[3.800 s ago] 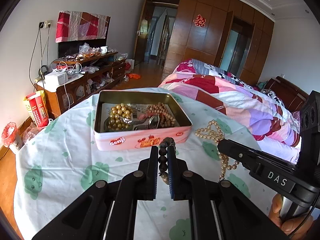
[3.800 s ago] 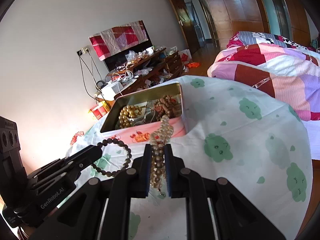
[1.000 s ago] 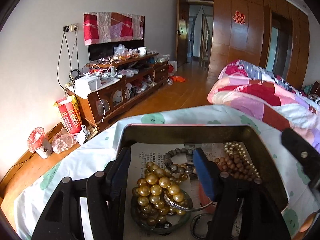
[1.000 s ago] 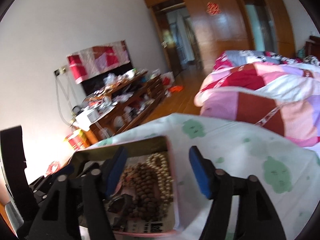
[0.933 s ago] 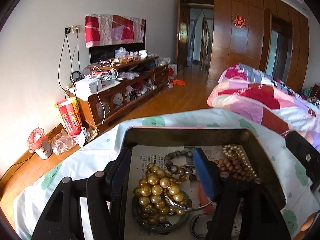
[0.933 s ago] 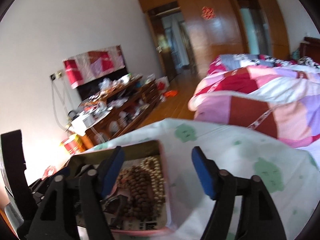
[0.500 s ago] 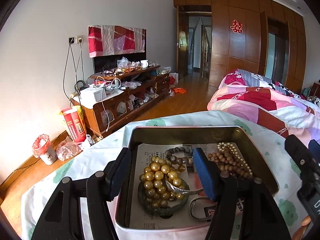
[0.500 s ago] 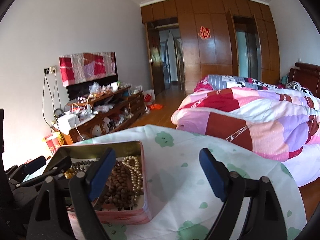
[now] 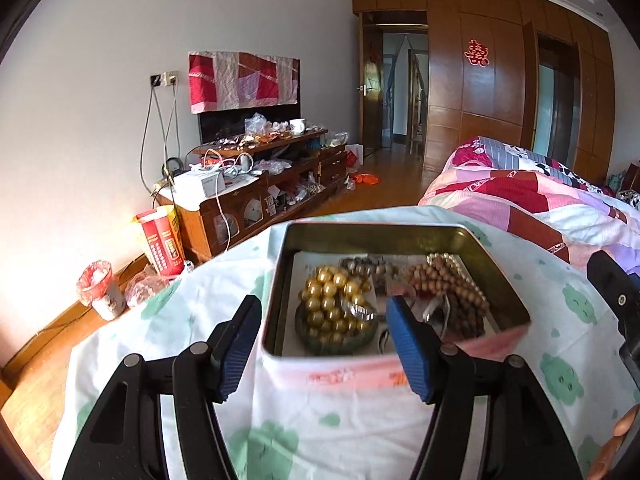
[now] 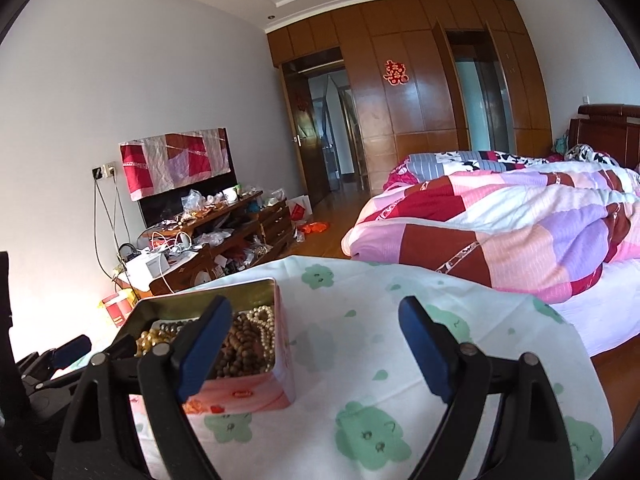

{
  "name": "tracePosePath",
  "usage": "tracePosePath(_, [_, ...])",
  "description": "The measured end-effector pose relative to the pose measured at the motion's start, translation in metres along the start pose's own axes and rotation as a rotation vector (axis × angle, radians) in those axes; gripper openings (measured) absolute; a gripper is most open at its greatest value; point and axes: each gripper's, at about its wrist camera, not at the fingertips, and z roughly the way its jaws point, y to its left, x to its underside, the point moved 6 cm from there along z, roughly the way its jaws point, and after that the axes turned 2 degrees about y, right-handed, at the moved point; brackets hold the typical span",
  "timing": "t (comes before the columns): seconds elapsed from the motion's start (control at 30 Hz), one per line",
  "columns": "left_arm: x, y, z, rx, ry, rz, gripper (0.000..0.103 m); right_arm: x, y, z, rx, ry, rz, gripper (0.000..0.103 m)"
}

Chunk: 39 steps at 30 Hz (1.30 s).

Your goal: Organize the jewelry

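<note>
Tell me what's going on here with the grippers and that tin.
A person holds a gripper in each hand over a table with a green-printed cloth. Both the left gripper and the right gripper are open and hold nothing. The pink tin sits open on the cloth with the jewelry inside: gold beads, a brown wooden bead strand, a pearl strand and a dark bead bracelet. No loose jewelry shows on the cloth.
</note>
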Motion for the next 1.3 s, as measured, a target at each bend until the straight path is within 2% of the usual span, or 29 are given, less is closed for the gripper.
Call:
tracePosePath(0.3, [0.015,0.007,-0.025,-0.008,-0.011,-0.039,0.065,0.011,0.004,-0.023,-0.004,-0.001,-0.019,0.092])
tracePosePath(0.47, [0.015,0.010,-0.046,-0.019,-0.084,-0.052,0.066,0.009,0.001,-0.042,-0.007,-0.059,0.009,0.095])
tracePosePath(0.57, [0.015,0.008,-0.052,-0.026,-0.103,-0.042,0.069,0.007,0.003,-0.048,-0.002,-0.092,0.000,0.097])
tracePosePath(0.8, [0.014,-0.001,-0.060,-0.032,-0.153,0.000,0.070,0.007,0.014,-0.047,0.000,-0.103,-0.051,0.099])
tracePosePath(1.3, [0.019,0.002,-0.065,-0.035,-0.167,-0.006,0.070,0.008,0.022,-0.056,0.002,-0.150,-0.105,0.103])
